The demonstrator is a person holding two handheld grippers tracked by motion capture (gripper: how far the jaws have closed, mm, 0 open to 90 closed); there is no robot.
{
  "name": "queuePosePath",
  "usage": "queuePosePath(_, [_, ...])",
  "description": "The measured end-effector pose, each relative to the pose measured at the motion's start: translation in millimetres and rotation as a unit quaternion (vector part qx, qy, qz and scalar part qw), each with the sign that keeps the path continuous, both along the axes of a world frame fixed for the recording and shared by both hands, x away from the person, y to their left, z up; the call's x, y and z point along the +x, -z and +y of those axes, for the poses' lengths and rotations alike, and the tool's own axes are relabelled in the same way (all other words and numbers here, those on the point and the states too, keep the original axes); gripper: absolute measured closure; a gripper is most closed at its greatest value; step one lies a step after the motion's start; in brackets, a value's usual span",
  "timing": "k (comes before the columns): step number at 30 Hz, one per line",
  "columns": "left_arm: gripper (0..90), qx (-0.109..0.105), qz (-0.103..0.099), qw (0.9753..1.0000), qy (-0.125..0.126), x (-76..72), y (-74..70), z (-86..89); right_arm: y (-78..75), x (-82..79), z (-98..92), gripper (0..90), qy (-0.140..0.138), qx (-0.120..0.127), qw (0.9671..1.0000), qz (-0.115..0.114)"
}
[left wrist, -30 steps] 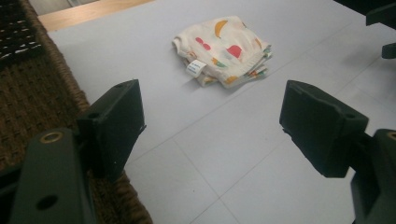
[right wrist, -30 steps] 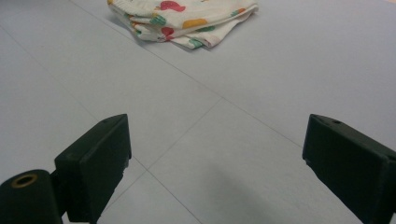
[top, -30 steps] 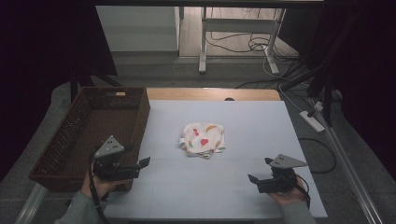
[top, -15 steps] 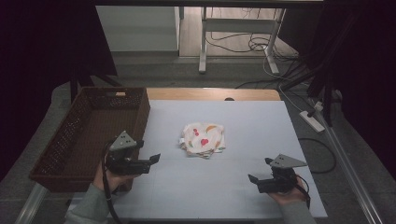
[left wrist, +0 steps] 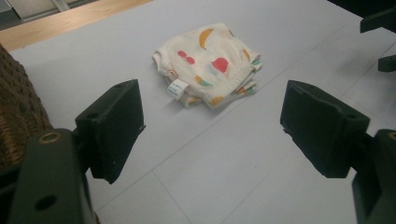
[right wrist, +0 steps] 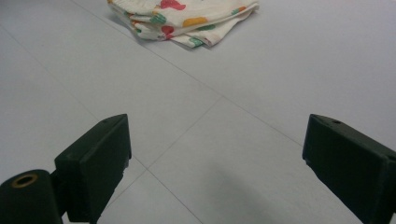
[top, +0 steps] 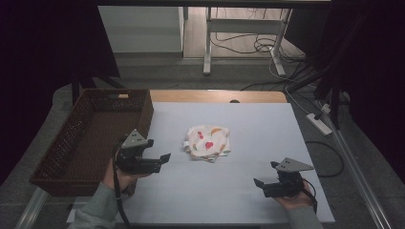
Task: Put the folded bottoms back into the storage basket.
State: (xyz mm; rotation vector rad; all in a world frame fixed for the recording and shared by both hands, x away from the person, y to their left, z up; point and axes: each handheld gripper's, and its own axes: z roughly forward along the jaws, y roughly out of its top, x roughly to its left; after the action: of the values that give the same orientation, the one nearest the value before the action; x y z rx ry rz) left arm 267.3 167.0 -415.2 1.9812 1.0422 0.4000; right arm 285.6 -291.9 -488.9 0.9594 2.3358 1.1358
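High view, I'm holding left gripper [top: 165, 157] wide open near folded cloth [top: 207, 142], right gripper [top: 264, 174] gaping too, resting on table [top: 258, 129], basket [top: 90, 129] sitting left.

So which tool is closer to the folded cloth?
The left tool, beside the wicker basket, sits closer to the folded cloth; the right tool waits near the table's front edge.

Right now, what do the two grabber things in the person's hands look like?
Both are black. The left gripper and the right gripper each carry a grey three-cornered plate on top and end in two blocky black fingers. A dark cable hangs from the left one. The person wears grey-green sleeves.
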Motion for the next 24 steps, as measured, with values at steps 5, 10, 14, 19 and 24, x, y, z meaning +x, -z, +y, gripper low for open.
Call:
queuePosePath(5, [20.4, 0.000, 0.000, 1.0000, 0.005, 4.9, -3.0, -10.5, 0.1, 0.0, 0.1, 8.3, 0.000, -0.001, 1.0000, 0.001])
queuePosePath(10, [20.4, 0.005, -0.001, 0.9999, 0.011, 9.0, -5.9, -16.9, 0.5, 0.2, 0.3, 8.3, 0.000, -0.001, 1.0000, 0.002])
queuePosePath(14, [20.3, 0.007, 0.001, 0.9999, 0.012, 14.8, -7.3, -22.6, 1.1, 0.3, 0.1, 8.3, 0.001, 0.000, 1.0000, 0.002])
queuePosePath(19, [20.1, 0.014, 0.008, 0.9998, 0.011, 22.3, -6.8, -28.2, 1.6, 0.3, 0.4, 8.3, 0.001, 0.000, 1.0000, 0.003])
queuePosePath(24, [20.1, 0.014, 0.009, 0.9998, 0.011, 27.7, -8.4, -31.8, 2.4, 1.0, 0.5, 8.3, 0.001, -0.003, 1.0000, 0.007])
